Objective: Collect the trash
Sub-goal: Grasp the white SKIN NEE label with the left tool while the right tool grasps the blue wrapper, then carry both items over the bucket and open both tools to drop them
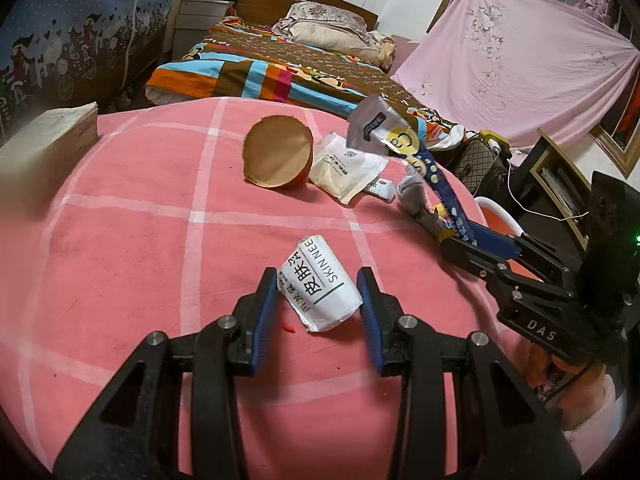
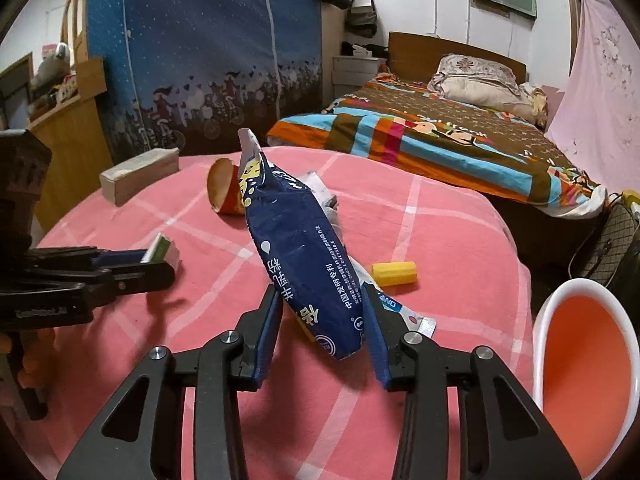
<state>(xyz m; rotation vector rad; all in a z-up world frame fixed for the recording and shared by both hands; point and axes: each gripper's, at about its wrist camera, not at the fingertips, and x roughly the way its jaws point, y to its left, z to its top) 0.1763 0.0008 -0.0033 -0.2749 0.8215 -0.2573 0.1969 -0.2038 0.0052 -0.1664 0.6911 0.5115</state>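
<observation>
Nearest to my left camera lies the white skincare packet [image 1: 320, 284], crumpled, between the blue pads of the left tool [image 1: 319, 300]. The jaws stand apart on both sides of it; the left pad looks to be touching its edge, the right pad has a small gap, so nothing is gripped yet. My right tool [image 2: 322, 320] is closed on the dark blue snack bag [image 2: 298, 256], which stands tilted upward above the pink checked surface [image 1: 140, 240].

The white bin with orange inside [image 2: 584, 360] waits just beside the surface edge, at the right. More trash is left: the paper cup on its side [image 1: 277, 157], a white pouch [image 1: 346, 168] near it, and a yellow cap [image 2: 394, 274].

I judge two risks. The blue bag is held only at its lower end, so it can swing or slip out while I carry it to the bin. The white packet is light and bent; if I close the left tool off centre, it may slide away, or the pads may pinch the cloth with it.
</observation>
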